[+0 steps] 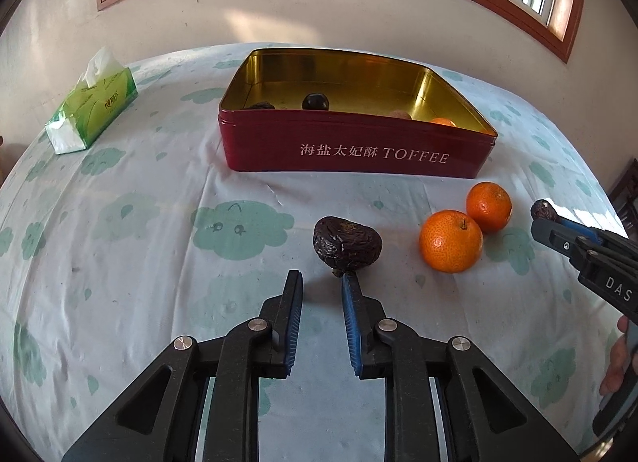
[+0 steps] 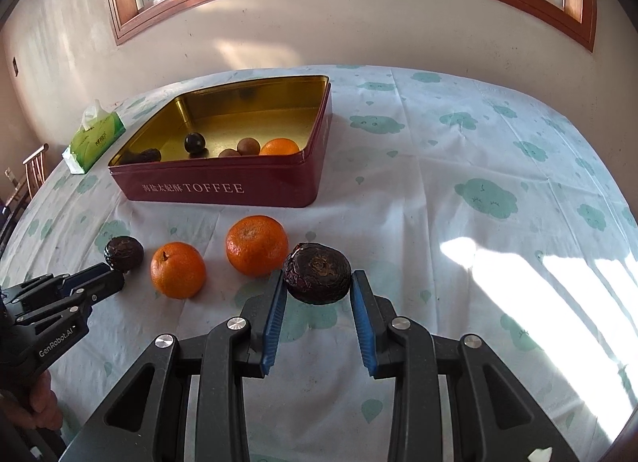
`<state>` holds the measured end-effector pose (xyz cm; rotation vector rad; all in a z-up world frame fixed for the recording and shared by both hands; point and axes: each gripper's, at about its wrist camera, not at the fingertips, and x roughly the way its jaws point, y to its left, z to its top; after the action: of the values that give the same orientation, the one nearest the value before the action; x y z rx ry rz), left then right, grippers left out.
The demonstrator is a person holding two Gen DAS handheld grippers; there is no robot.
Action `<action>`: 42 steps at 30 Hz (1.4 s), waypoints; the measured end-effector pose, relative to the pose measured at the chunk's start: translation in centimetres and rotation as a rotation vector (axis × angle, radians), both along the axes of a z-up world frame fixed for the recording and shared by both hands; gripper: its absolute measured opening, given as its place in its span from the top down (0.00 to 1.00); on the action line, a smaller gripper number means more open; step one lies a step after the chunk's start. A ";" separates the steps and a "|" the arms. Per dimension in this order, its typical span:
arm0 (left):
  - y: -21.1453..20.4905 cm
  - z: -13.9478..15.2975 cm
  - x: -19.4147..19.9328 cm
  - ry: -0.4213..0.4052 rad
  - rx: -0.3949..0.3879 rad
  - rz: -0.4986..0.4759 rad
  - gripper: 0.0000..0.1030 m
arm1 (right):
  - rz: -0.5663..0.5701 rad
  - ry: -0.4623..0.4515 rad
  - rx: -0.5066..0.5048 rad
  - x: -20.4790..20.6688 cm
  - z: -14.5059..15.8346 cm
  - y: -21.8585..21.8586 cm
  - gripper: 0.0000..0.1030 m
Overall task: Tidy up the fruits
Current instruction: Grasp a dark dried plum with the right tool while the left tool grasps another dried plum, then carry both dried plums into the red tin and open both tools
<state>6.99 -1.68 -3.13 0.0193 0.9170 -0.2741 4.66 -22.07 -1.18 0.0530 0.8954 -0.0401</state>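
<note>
The red metal tin (image 1: pixel 355 143) with a gold inside read "TOFFEE" beside Chinese characters; one gripper body read "GenRobot.AI". A wrinkled, dark purple passion fruit (image 2: pixel 318 274) sat on the cloud-printed tablecloth (image 2: pixel 458 223) between the spread fingers of the right gripper (image 2: pixel 319 290), the left pad touching it. The left gripper (image 1: pixel 321 282) stood spread just short of another wrinkled dark fruit (image 1: pixel 347 242). Two glossy, dimpled mandarins (image 1: pixel 450 240) lay between them. A green tissue pack (image 1: pixel 93 107) lay beside the tin.

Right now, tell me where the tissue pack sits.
The tissue pack lies on the tablecloth left of the red toffee tin, toward the far wall, in both views.
</note>
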 end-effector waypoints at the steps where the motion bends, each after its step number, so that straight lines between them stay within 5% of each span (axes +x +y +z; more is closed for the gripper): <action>1: -0.1 0.0 0.0 0.004 -0.002 -0.009 0.76 | -0.004 0.005 -0.001 -0.1 -0.2 -0.1 0.71; 9: -1.7 -0.1 -0.7 0.002 0.028 -0.029 0.44 | -0.005 0.023 0.019 -0.3 -1.3 -0.1 0.71; 20: -2.3 -0.1 2.2 0.002 0.036 -0.025 0.46 | 0.006 0.030 0.010 -0.2 -1.9 0.2 0.71; 24: -2.4 -0.1 2.5 -0.007 0.041 -0.036 0.63 | 0.003 0.030 0.013 -0.1 -1.9 0.1 0.71; 34: -1.8 0.4 2.1 -0.007 0.022 -0.018 0.63 | 0.015 0.023 -0.001 -0.1 -1.4 0.5 0.71; 42: -0.8 3.9 3.4 -0.083 -0.005 0.002 0.63 | 0.062 -0.033 -0.021 1.0 1.4 1.7 0.71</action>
<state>10.37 -2.47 0.75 0.0249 0.8335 -0.2716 5.66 -20.34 0.17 0.0058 0.8631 0.0092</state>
